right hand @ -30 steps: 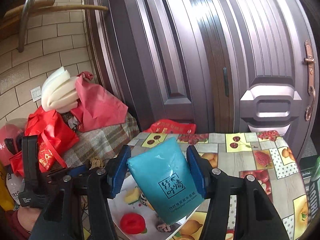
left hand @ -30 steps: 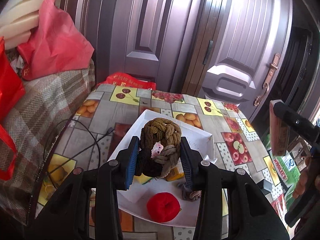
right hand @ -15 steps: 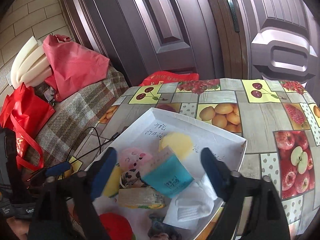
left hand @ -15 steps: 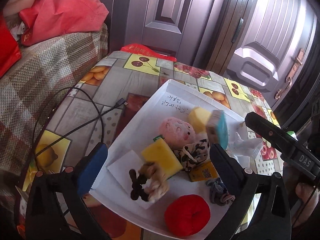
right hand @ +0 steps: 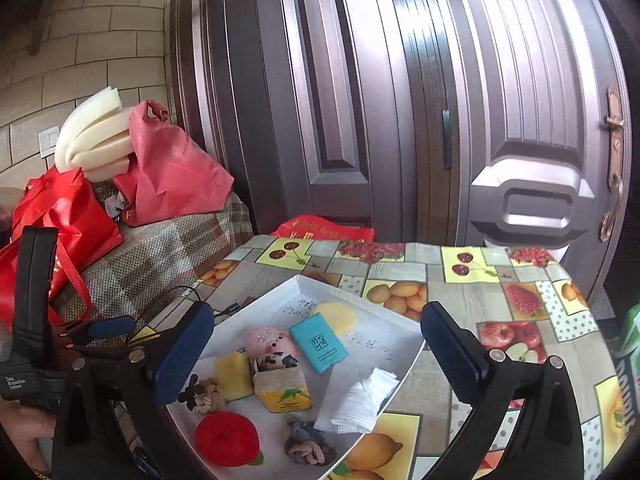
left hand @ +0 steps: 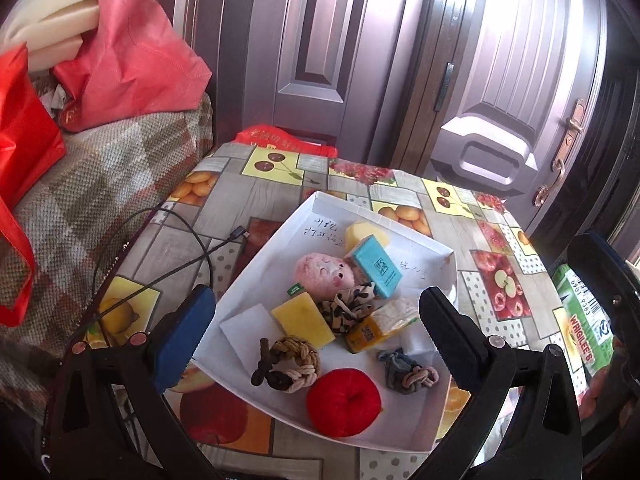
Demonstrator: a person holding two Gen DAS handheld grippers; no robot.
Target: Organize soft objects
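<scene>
A white tray (left hand: 384,216) (right hand: 360,298) on the fruit-patterned table holds several soft things. Among them are a teal tissue pack (left hand: 378,266) (right hand: 318,342), a brown rope knot ball (left hand: 290,364) (right hand: 204,396), a red plush apple (left hand: 344,402) (right hand: 226,438), a pink plush (left hand: 324,274) (right hand: 268,340) and a yellow sponge (left hand: 304,320) (right hand: 234,374). My left gripper (left hand: 316,296) hangs wide open above the tray's near side, nothing between its fingers. My right gripper (right hand: 316,316) is also wide open and empty over the tray.
A black cable (left hand: 176,248) lies on the table left of the tray. A plaid couch (left hand: 100,184) with red bags (left hand: 132,60) stands at the left, and a dark door behind. A green box (left hand: 580,312) stands off the right edge. A hand (right hand: 28,428) holds the left gripper.
Both grippers opened and let go. The rope knot ball dropped from the left one and the teal pack from the right one; both now lie in the tray.
</scene>
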